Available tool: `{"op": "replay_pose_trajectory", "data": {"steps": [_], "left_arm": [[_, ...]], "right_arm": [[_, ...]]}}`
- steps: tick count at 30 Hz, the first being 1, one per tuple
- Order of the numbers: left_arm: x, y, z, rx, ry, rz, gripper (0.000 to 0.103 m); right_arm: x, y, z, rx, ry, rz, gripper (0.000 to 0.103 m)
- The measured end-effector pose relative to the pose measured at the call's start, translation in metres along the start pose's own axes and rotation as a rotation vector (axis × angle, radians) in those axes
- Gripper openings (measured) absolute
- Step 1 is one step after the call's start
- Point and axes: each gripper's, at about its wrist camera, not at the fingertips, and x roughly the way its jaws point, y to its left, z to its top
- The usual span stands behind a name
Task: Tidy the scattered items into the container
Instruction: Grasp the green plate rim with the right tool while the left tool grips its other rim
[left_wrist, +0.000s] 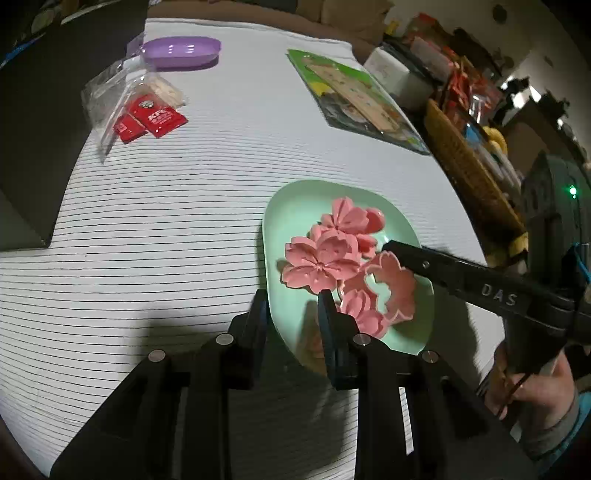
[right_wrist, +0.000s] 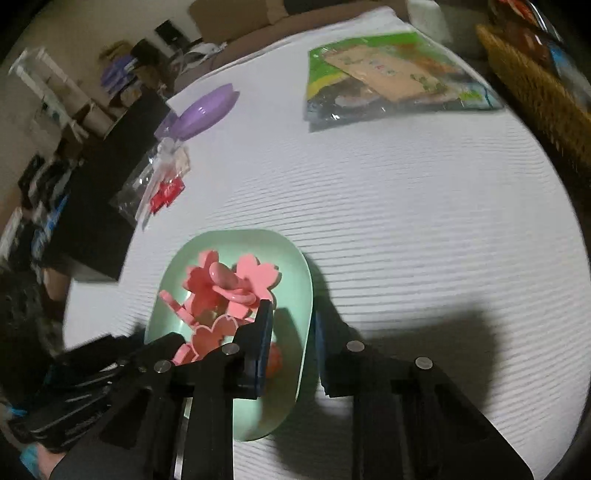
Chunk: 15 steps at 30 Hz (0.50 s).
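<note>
Pink flower-shaped cutters (left_wrist: 325, 258) w/in smooth mint dish (left_wrist: 295, 206)

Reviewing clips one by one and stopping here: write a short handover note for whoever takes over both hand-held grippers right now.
Left hand-held gripper: open, holding nothing, its fingers either side of the mint tray's near rim.
Right hand-held gripper: open, straddling the tray's rim, holding nothing.
Pink flower cutters: all the visible ones are piled in the tray.
Done: cutters collected.
Left: the sauce packet bag, purple dish and green booklet lie on the cloth; whether they belong to the job is unclear.
</note>
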Motion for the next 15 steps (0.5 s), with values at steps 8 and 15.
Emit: {"op": "replay_pose_trajectory", "data": {"steps": [8,15], "left_arm": [[-0.02,0.003,0.025,0.01,0.009,0.053,0.026],[-0.012,0.016,0.031,0.051,0.017,0.116,0.037]], "right_arm": [[-0.005,0.022,0.023,0.031,0.047,0.034,0.022],[0.023,0.026,0.033,0.041,0.097,0.038,0.023]]}}
